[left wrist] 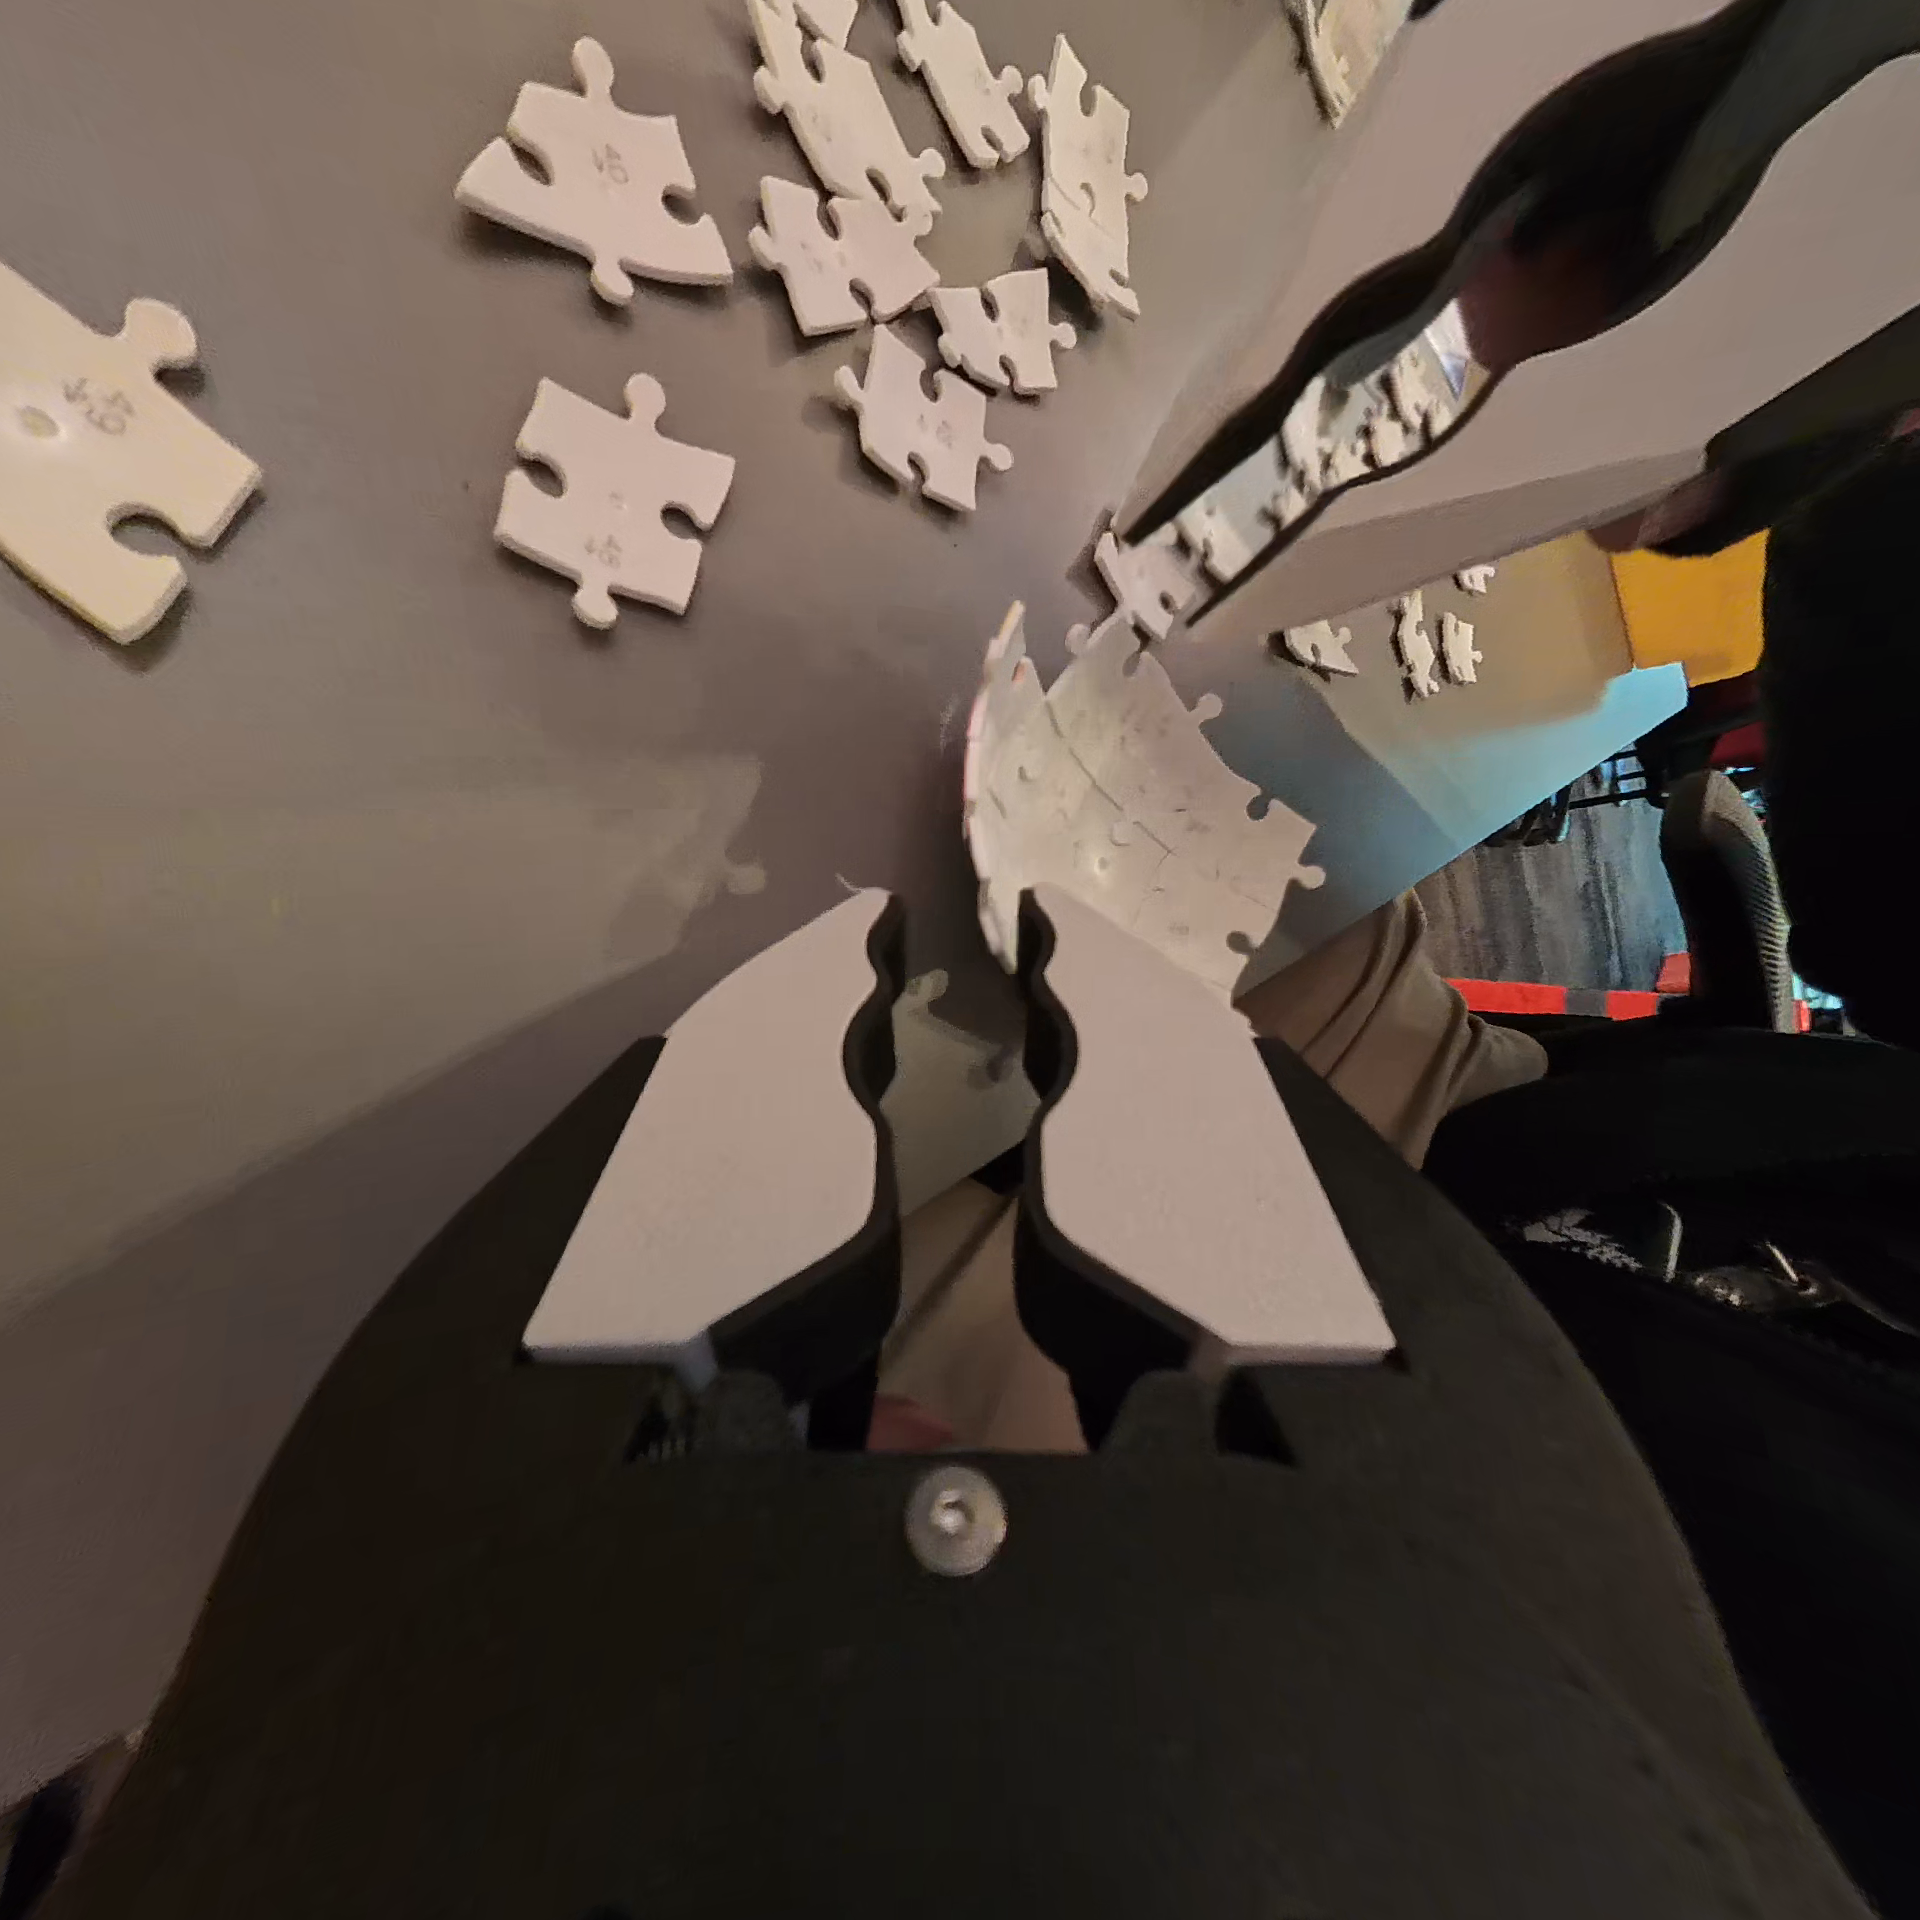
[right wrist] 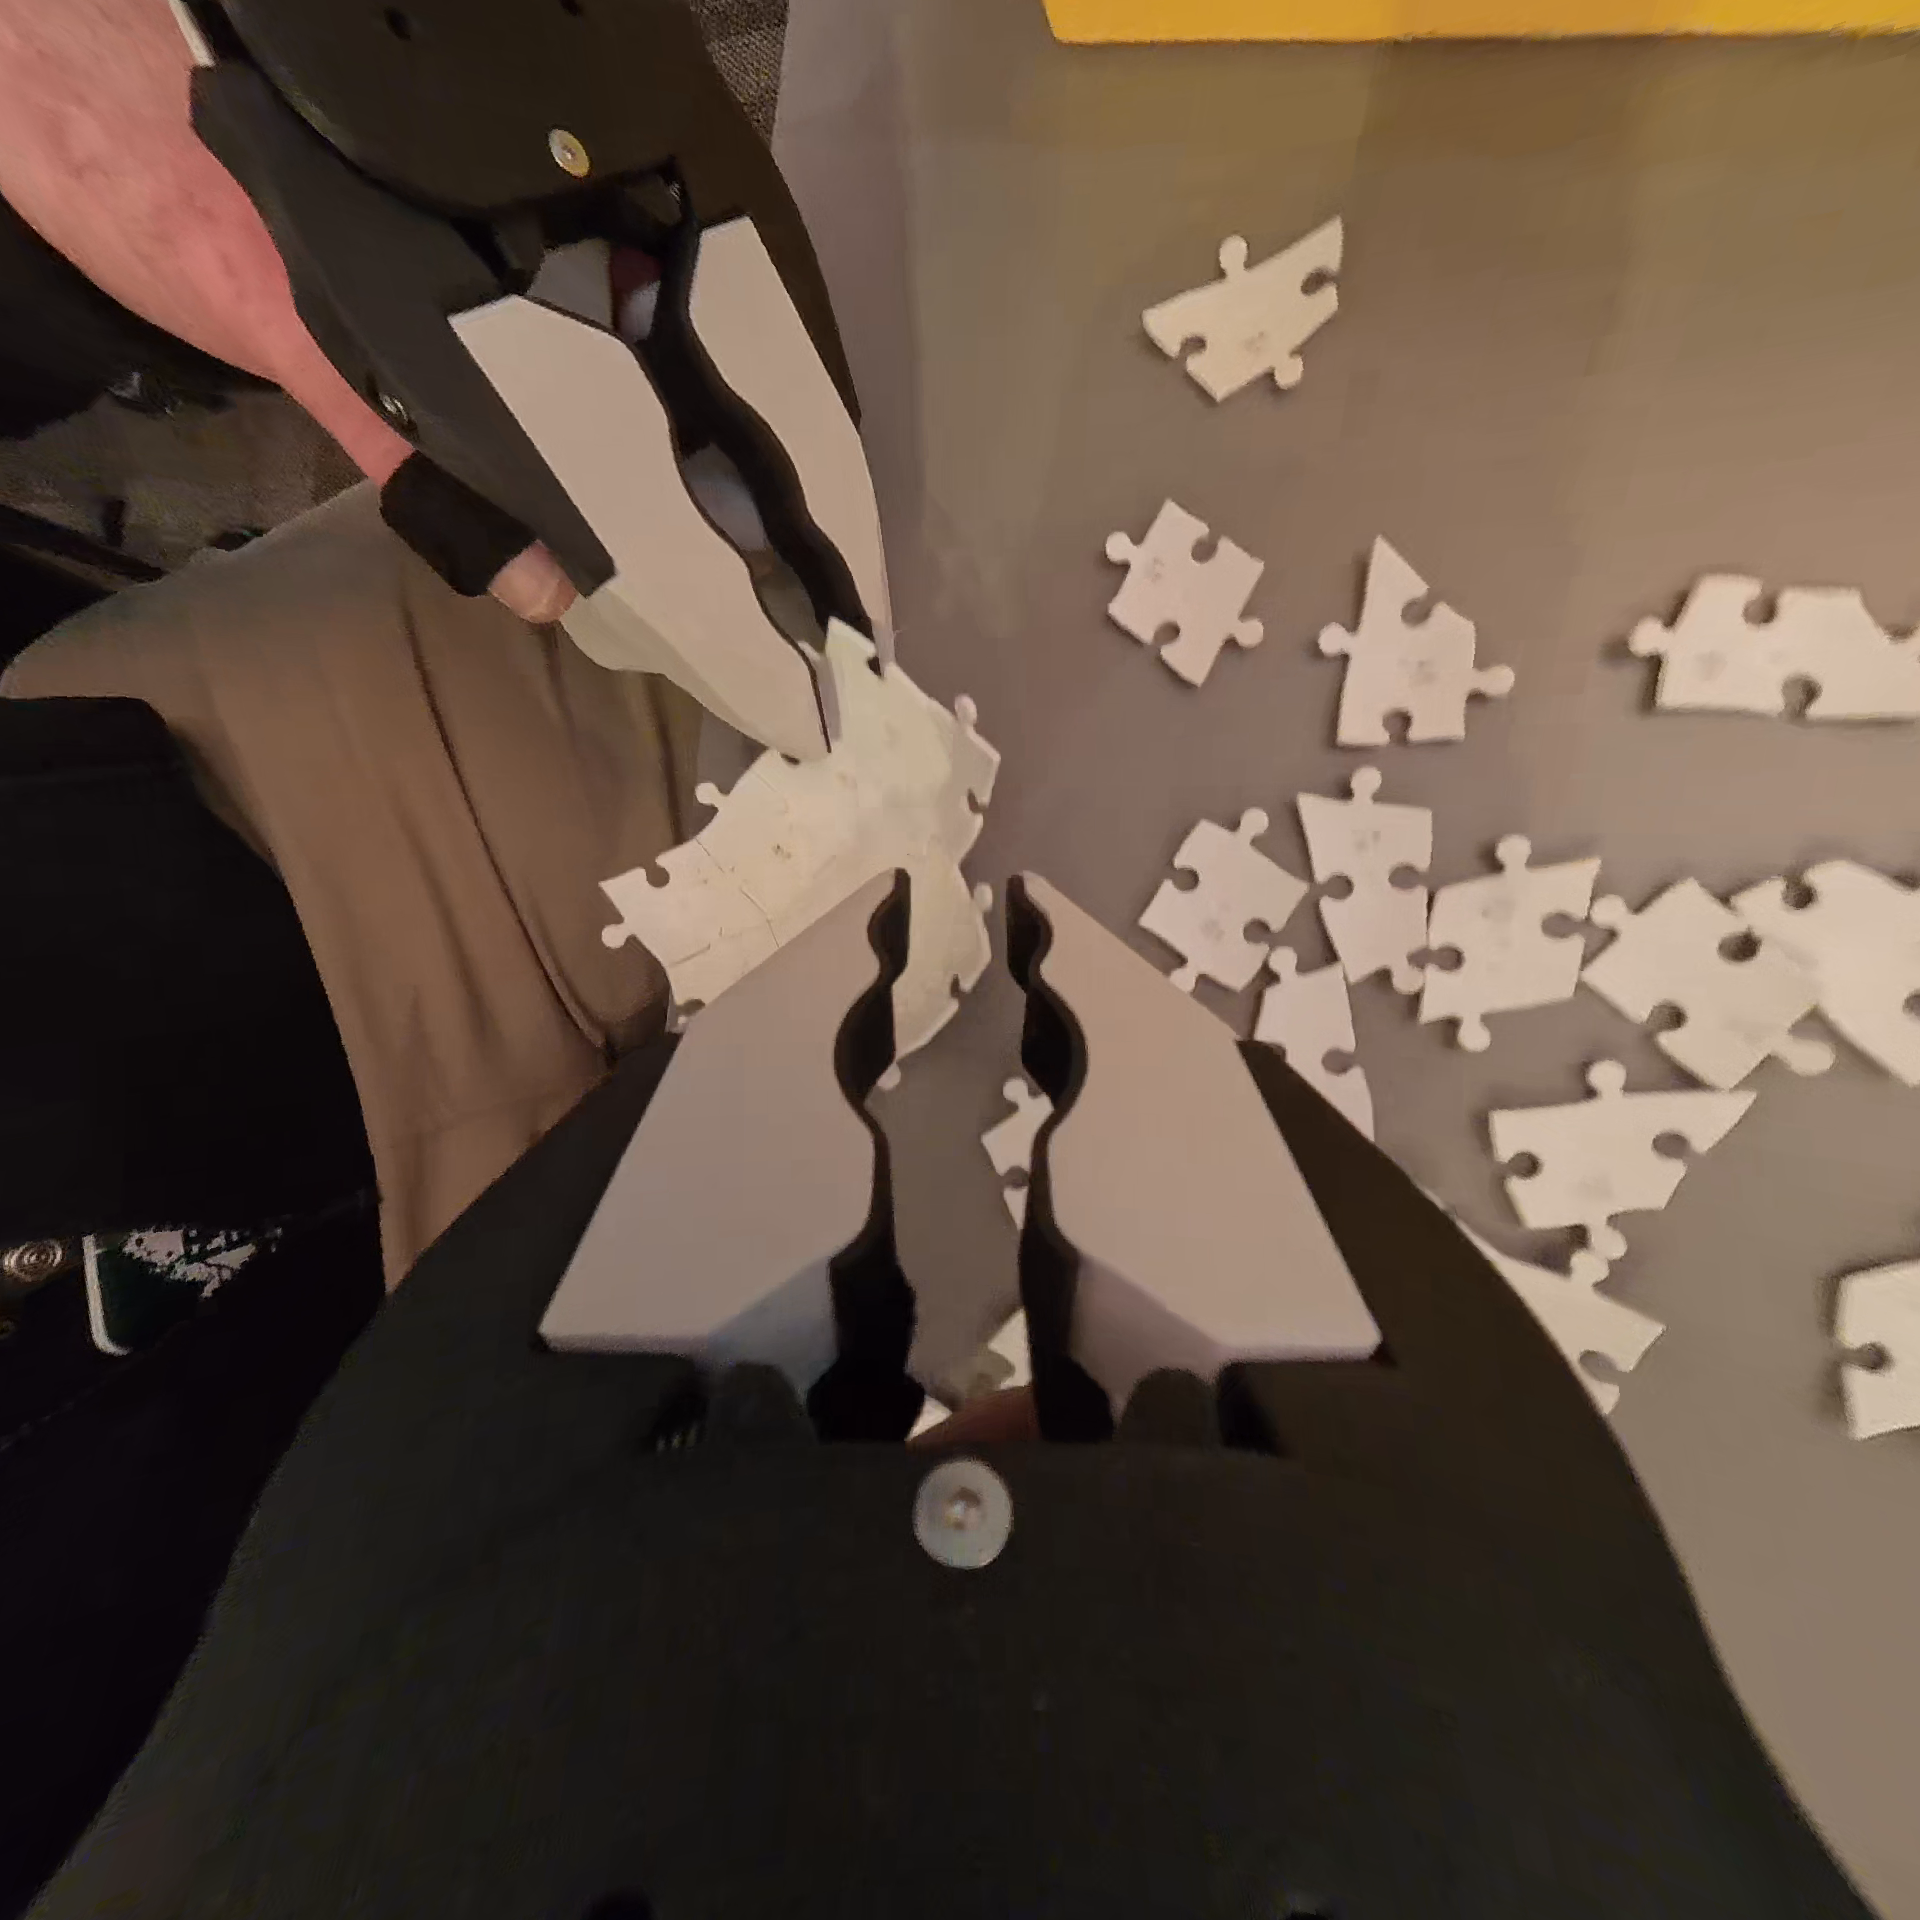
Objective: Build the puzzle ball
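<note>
A curved white section of joined pieces, the part-built puzzle ball (left wrist: pixel 1132 810), hangs over the near edge of the grey table (left wrist: pixel 364 727). My left gripper (left wrist: pixel 961 914) is shut on one edge of it; the right wrist view shows those tips (right wrist: pixel 826 717) pinching a tab of the section (right wrist: pixel 810 831). My right gripper (right wrist: pixel 956 894) is shut on a single white piece (right wrist: pixel 940 966) at the section's other edge. In the left wrist view its tips (left wrist: pixel 1153 582) clamp that piece (left wrist: pixel 1138 587) against the section's rim. Whether the piece is locked in cannot be told.
Several loose white pieces (left wrist: pixel 613 499) lie face down across the table, also spread to the right in the right wrist view (right wrist: pixel 1371 873). A yellow box (right wrist: pixel 1455 16) stands at the far edge. A person's tan trousers (right wrist: pixel 468 831) and hand (right wrist: pixel 104 208) are beside the table edge. The left gripper's tips are roughly 6 cm from the right gripper's.
</note>
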Action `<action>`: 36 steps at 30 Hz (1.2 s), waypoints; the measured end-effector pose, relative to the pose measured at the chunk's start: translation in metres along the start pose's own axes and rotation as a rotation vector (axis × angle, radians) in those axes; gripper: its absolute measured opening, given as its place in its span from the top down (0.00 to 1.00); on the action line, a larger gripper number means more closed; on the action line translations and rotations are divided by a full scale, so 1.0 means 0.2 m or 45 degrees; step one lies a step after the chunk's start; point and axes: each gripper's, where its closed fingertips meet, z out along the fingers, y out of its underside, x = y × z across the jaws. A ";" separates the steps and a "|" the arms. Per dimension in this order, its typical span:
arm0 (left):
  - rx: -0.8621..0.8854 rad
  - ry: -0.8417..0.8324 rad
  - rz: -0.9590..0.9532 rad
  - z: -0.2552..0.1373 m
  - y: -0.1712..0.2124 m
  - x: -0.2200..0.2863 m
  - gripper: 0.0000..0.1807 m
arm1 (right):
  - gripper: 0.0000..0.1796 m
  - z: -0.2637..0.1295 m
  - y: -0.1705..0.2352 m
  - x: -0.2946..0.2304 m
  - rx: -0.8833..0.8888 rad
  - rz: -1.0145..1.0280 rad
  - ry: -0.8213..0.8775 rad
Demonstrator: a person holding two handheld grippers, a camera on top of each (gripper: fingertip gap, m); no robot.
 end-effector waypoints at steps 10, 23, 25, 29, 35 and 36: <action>-0.003 -0.013 0.075 0.04 0.00 0.03 0.92 | 0.92 0.17 0.06 -0.03 -0.008 0.115 -0.246; 0.028 0.011 0.120 0.04 -0.01 0.04 0.97 | 0.94 0.20 0.05 -0.06 0.040 0.191 -0.413; 0.037 0.017 0.119 0.04 -0.01 0.04 0.98 | 0.92 0.19 0.05 -0.06 0.049 0.192 -0.424; 0.045 0.029 0.128 0.04 -0.01 0.05 0.98 | 0.91 0.17 0.03 -0.09 0.066 0.162 -0.465; 0.056 0.037 0.131 0.04 -0.02 0.05 0.98 | 0.97 0.21 0.05 -0.09 0.028 0.146 -0.472; 0.055 0.035 0.133 0.04 -0.02 0.05 0.98 | 0.97 0.21 0.05 -0.10 0.032 0.144 -0.478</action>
